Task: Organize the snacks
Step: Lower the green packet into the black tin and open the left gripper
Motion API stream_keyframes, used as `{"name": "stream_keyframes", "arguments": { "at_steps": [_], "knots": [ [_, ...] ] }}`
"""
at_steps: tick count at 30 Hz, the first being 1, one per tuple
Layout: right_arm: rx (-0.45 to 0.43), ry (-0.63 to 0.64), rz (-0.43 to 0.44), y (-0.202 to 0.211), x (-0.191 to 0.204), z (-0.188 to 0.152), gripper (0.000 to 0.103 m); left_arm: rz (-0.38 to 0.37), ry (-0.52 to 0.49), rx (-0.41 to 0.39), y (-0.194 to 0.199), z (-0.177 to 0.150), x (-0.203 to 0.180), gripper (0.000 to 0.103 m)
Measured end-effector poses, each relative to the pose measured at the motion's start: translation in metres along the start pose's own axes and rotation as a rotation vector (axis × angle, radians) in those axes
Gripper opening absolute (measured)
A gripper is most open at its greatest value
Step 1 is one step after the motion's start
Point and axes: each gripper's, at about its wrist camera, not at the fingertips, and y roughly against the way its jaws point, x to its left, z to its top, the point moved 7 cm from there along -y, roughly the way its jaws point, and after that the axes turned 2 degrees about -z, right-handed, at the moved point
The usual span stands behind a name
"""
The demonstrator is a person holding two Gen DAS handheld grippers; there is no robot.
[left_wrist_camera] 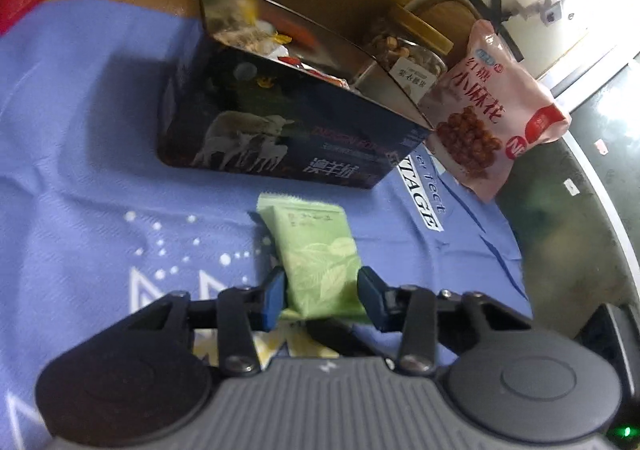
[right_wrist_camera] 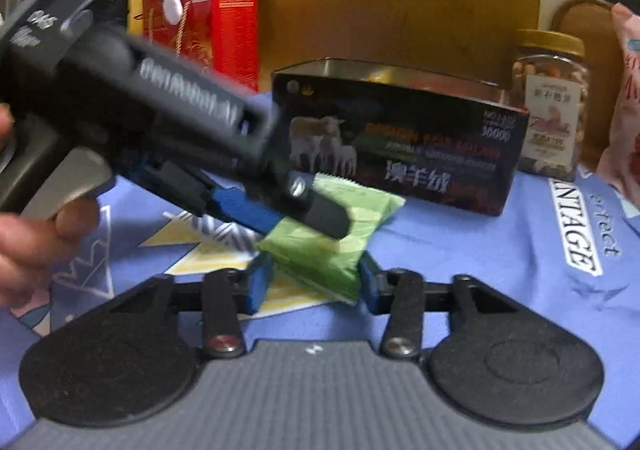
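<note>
Green snack packet [left_wrist_camera: 316, 258] lies on the blue cloth [left_wrist_camera: 80, 169] near the tin [left_wrist_camera: 280, 121], between both grippers: left gripper [left_wrist_camera: 320, 296] seems to pinch it, right gripper [right_wrist_camera: 312, 284] straddles loosely. 2 opposing pulls could tear it.

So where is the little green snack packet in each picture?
Left wrist view: the small light-green foil snack packet sits at bottom centre, between the left tool's fingers.
Right wrist view: it lies just below centre, partly under the left tool, between the right tool's fingers.
Shared landmark: the dark open box with sheep pictures stands behind it on the blue cloth.
</note>
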Motion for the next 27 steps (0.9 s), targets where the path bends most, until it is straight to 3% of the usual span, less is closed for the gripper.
{"name": "stream_keyframes", "arguments": {
  "at_steps": [4,8,12,14,15,17,19,24,27],
  "knots": [
    [-0.094,-0.050,0.043,0.025,-0.001,0.007,0.033,-0.063,-0.042,-0.069,0.035,0.008,-0.019,0.039],
    [-0.221,-0.026,0.014,0.041,-0.001,0.039,0.033,-0.051,-0.110,-0.167,0.055,0.043,-0.040,0.041],
    [-0.283,-0.042,-0.005,0.017,-0.021,0.087,0.034,0.035,-0.155,-0.208,0.038,0.092,-0.044,0.056],
    [-0.312,-0.021,-0.044,-0.002,-0.031,0.104,0.049,0.134,-0.156,-0.196,0.018,0.107,-0.036,0.056],
    [-0.298,-0.011,-0.071,-0.012,-0.035,0.108,0.052,0.169,-0.142,-0.180,0.011,0.111,-0.033,0.054],
    [-0.267,-0.057,-0.113,-0.022,-0.047,0.109,0.051,0.141,-0.124,-0.174,0.009,0.109,-0.029,0.054],
    [-0.284,-0.118,-0.075,-0.012,-0.053,0.102,0.052,0.124,-0.135,-0.209,0.020,0.105,-0.029,0.053],
    [-0.314,-0.229,-0.052,0.024,-0.060,0.072,0.052,0.146,-0.116,-0.247,0.037,0.093,-0.028,0.053],
    [-0.317,-0.304,-0.037,0.035,-0.064,0.059,0.052,0.201,-0.154,-0.261,0.040,0.082,-0.033,0.053]
  ]
}}
